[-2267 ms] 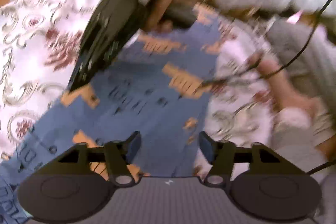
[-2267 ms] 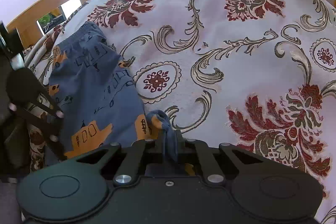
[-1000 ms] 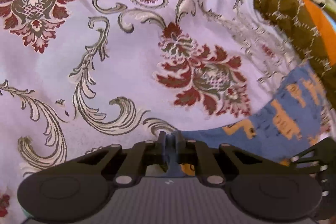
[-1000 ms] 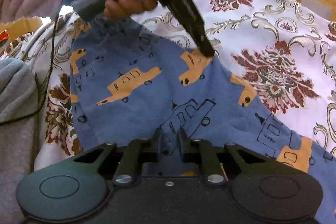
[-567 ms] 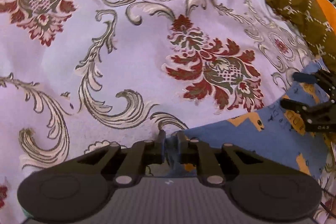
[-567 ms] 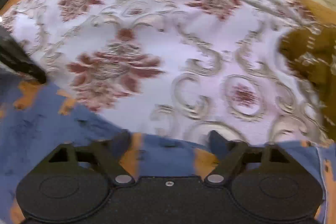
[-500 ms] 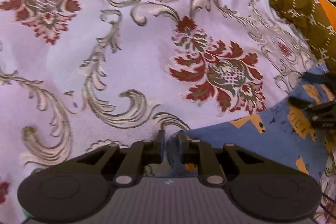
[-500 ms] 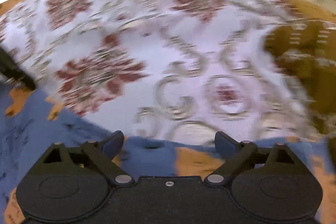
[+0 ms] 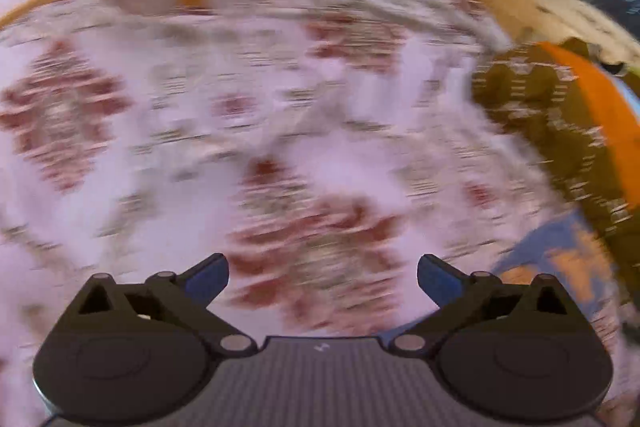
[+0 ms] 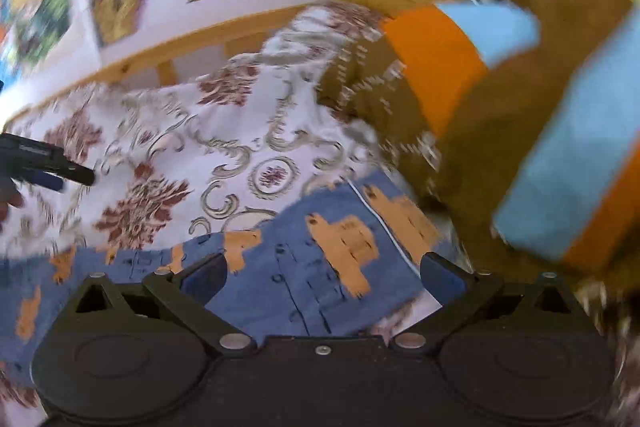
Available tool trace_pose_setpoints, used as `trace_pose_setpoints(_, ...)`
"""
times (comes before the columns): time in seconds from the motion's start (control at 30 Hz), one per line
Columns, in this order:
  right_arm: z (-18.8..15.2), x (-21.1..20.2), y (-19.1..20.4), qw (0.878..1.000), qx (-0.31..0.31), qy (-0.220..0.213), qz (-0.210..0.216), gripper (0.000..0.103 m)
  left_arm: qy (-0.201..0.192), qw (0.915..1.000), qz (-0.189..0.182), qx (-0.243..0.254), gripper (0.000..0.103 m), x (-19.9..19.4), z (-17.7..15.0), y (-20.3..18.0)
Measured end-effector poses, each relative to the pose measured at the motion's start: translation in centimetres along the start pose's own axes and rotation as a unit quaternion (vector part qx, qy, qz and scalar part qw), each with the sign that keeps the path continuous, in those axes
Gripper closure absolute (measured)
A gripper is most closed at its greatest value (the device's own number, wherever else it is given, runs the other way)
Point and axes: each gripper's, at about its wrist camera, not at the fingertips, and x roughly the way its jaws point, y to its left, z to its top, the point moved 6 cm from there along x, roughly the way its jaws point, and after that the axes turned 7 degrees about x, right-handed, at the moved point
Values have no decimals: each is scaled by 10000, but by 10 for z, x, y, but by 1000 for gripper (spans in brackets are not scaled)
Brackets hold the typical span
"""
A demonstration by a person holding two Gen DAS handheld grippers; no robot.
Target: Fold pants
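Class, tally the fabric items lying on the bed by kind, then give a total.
Blue pants with orange vehicles: 1
Floral bedspread: 1
Brown, orange and light-blue patterned textile, blurred, counted as one: 1
Total: 3

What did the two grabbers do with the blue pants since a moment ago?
Both let go. The left hand-held gripper, shut on the pants' edge half a second ago, is now open and has swung away over the bedspread. The right hand-held gripper opened earlier and stays open above the pants, which still lie spread out.
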Motion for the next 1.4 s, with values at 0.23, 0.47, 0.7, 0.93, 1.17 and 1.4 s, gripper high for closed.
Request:
trace_pose_setpoints(0.23, 1, 20, -39, 9947, 1013, 118, -93, 1, 117, 9919, -1125, 572, 0, 67, 45, -127)
trace_pose_setpoints(0.47, 6, 27, -64, 9858, 1668, -165, 66, 1, 473, 9646, -1473, 2136, 0, 123, 59, -223)
trace_pose_setpoints(0.7, 14, 41, -78, 9743, 2230, -291, 140, 10, 852, 9550, -1312, 2519, 0, 161, 51, -232)
trace_pose_setpoints(0.93, 15, 44, -71, 9793, 1992, -345, 51, 16, 777, 9586, -1394, 2357, 0, 171, 38, -230)
trace_pose_setpoints(1.17, 13, 49, -77, 9748, 2194, -393, 93, 16, 846, 9651, -1455, 2007, 0, 148, 43, -228)
trace_pose_setpoints(1.4, 14, 52, -87, 9697, 2404, -400, -155, 55, 1132, 9619, -1901, 1608, 0, 119, 48, -237)
